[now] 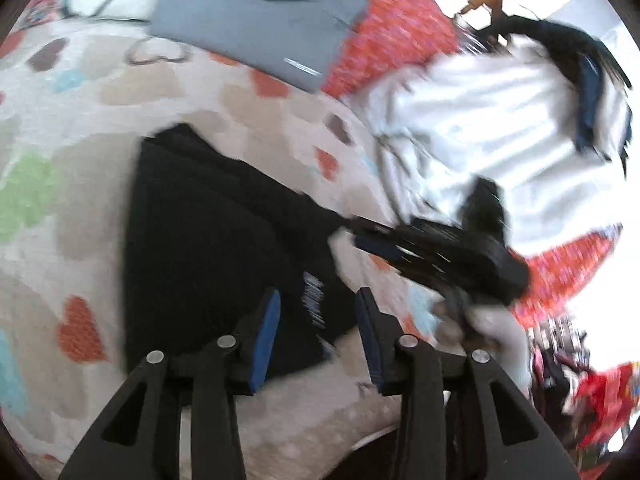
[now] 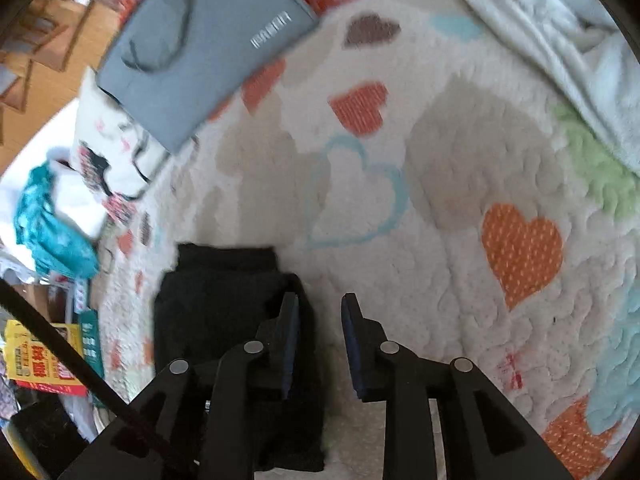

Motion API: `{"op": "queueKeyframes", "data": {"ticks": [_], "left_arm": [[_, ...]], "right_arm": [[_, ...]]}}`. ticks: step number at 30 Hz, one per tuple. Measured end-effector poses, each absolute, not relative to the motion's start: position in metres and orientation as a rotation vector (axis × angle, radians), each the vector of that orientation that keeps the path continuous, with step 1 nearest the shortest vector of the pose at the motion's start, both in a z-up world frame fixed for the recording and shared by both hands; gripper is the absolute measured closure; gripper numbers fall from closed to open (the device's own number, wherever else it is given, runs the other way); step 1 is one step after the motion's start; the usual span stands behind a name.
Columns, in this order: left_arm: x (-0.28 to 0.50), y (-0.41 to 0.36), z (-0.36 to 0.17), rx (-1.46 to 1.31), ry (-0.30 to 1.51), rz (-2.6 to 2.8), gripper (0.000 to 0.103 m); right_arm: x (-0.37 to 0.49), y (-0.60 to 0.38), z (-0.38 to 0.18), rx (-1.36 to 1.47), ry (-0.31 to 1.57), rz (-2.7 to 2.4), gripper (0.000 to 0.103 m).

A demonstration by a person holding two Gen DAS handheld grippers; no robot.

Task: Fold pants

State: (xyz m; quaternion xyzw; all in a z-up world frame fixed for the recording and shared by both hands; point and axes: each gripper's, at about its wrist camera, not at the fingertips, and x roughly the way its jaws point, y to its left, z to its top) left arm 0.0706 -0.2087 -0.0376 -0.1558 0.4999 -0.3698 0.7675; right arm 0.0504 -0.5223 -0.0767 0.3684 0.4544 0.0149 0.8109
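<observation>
In the left wrist view, a white fleecy blanket printed with coloured hearts is covering the surface, and the black pants, already folded into a compact dark block, are lying flat on it near the middle of the frame. The left gripper is hovering just above the near edge of the pants with its blue-padded fingers standing apart and nothing between them; white lettering on the fabric is showing in the gap. Behind the pants, a grey fabric bag is resting on the blanket, with a red patterned cloth beside it. Further right, the right gripper is appearing as a blurred black shape reaching toward the upper right edge of the pants, and the person in a white top is leaning in behind it. In the right wrist view, teal cloth and yellow printed packaging are lying at the left edge, off the blanket. The folded pants are sitting at the lower left, partly under the gripper's left finger. The right gripper is pointing down with its jaws apart and empty, the gap lying over bare blanket just beside the pants' right edge. The grey bag is lying at the upper left, and a pale crumpled blanket is bunching at the upper right.
</observation>
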Motion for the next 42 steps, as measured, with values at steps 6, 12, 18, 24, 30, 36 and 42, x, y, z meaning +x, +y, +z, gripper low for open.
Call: {"op": "queueKeyframes", "data": {"ticks": [6, 12, 18, 24, 30, 36, 42], "left_arm": [[0.088, -0.196, -0.064, -0.266, 1.140, -0.645, 0.067], [0.090, -0.182, -0.072, -0.280, 1.139, -0.647, 0.068], [0.090, -0.179, -0.076, -0.283, 1.116, -0.708, 0.068], [0.087, -0.176, -0.079, -0.292, 1.096, -0.710, 0.068], [0.081, -0.167, -0.040, -0.333, 1.045, -0.775, 0.068], [0.129, -0.189, -0.033, -0.329, 1.037, -0.679, 0.065], [0.180, -0.211, -0.083, -0.180, 1.156, -0.490, 0.078]], "right_arm": [[0.057, -0.486, -0.061, 0.804, 0.879, 0.211, 0.076], [0.069, -0.455, -0.051, 0.782, 0.850, 0.239, 0.060], [0.067, -0.437, -0.053, 0.597, 0.925, 0.077, 0.050], [0.067, -0.432, -0.072, 0.600, 0.963, 0.146, 0.073], [0.059, -0.453, -0.071, 0.651, 0.936, 0.087, 0.091], [0.057, -0.465, -0.079, 0.718, 0.951, 0.062, 0.091], [0.061, -0.463, -0.083, 0.697, 0.963, 0.032, 0.091]]}}
